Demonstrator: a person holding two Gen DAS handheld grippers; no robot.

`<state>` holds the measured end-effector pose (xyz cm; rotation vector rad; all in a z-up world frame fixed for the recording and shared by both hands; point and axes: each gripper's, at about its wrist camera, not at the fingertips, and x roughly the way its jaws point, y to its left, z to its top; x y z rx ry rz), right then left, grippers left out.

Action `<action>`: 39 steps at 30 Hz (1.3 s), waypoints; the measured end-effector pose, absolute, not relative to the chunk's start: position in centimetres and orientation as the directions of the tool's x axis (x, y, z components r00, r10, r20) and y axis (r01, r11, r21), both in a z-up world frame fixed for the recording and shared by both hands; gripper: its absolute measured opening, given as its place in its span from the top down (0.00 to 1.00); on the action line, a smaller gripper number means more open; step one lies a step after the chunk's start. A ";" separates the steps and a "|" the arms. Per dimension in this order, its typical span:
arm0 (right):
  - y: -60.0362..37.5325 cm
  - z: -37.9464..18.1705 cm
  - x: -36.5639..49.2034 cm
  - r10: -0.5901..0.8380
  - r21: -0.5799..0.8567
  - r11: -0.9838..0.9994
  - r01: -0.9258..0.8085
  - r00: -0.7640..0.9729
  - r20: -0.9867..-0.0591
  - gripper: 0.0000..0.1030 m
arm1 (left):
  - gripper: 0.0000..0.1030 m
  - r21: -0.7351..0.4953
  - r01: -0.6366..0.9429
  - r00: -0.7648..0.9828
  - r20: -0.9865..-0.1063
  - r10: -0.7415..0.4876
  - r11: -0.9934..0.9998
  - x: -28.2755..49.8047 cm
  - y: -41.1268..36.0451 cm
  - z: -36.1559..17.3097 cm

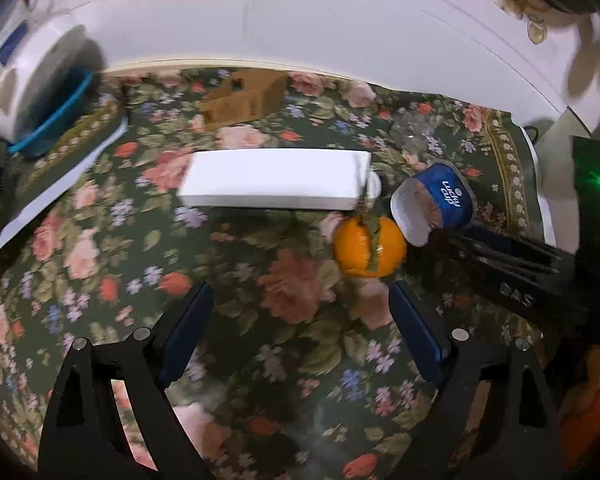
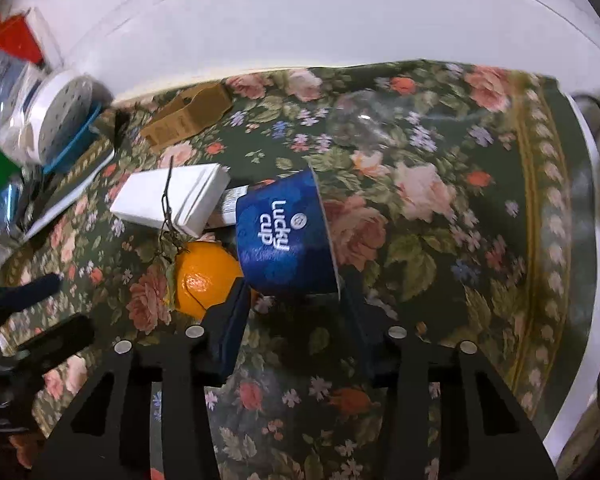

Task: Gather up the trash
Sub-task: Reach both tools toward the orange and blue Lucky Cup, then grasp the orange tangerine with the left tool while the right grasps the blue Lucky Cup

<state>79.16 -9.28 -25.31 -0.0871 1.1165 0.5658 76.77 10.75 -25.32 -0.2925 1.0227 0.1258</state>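
The right gripper (image 2: pixel 296 300) is pinching the cup (image 2: pixel 286 236) – left gripper (image 1: pixel 300 320) hanging spread, empty – next comes lifting it clear of the orange (image 2: pixel 206 276).

I work at a home table, by the look of it: a dark green floral tablecloth (image 2: pixel 440 208) with pink roses and a gold border covers it, against a plain white wall (image 1: pixel 300 12). An orange (image 1: pixel 369 247), a blue paper cup (image 2: pixel 286 236), a white carton (image 1: pixel 276 178) and a small cardboard box (image 1: pixel 244 98) lie about.
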 end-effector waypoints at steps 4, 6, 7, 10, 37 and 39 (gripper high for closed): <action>-12.3 -24.2 78.5 0.384 0.232 0.885 -0.404 0.352 -0.854 0.60 | 0.14 -0.209 -0.207 0.522 -0.850 -0.072 0.956 79.1 9.3 -26.4; -13.4 -23.7 78.3 0.373 0.228 0.896 -0.381 0.367 -0.852 0.60 | 0.21 -0.211 -0.192 0.520 -0.850 -0.083 0.959 80.2 8.6 -26.9; -14.2 -23.4 77.9 0.370 0.231 0.902 -0.365 0.375 -0.850 0.60 | 0.22 -0.215 -0.182 0.510 -0.855 -0.095 0.959 80.9 8.2 -27.5; -15.7 -22.7 77.3 0.365 0.241 0.913 -0.330 0.396 -0.842 0.60 | 0.30 -0.226 -0.173 0.488 -0.865 -0.116 0.959 82.2 7.6 -28.7; -15.5 -11.9 60.0 0.233 0.236 0.967 -0.092 0.692 -0.683 0.60 | 0.77 -0.152 0.152 0.683 -0.698 -0.216 0.976 66.4 9.4 -14.8; -15.4 -10.9 58.2 0.226 0.244 0.967 -0.079 0.710 -0.667 0.60 | 0.77 -0.144 0.169 0.693 -0.686 -0.221 0.975 64.8 9.5 -13.9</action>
